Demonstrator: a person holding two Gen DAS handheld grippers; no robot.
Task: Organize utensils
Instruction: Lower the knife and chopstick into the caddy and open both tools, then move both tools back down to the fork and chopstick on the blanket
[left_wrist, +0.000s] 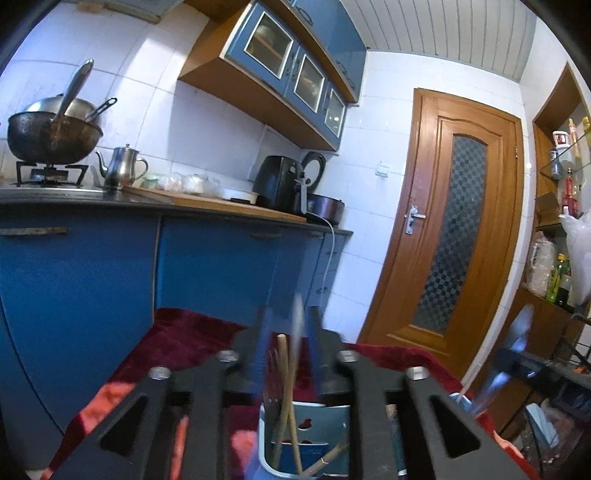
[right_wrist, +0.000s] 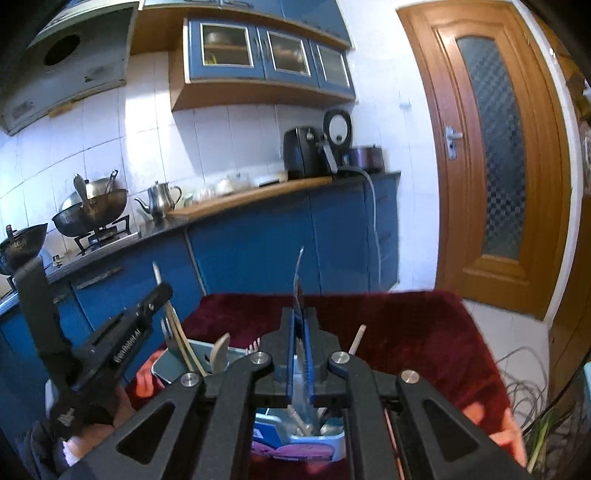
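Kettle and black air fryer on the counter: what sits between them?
A wooden cutting board with pale, blurry packages and a white dish, seen best in the left wrist view.

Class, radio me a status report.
Left hand-held gripper open over utensil holder. Right hand-held gripper shut on a thin metal utensil. Nothing blocking.
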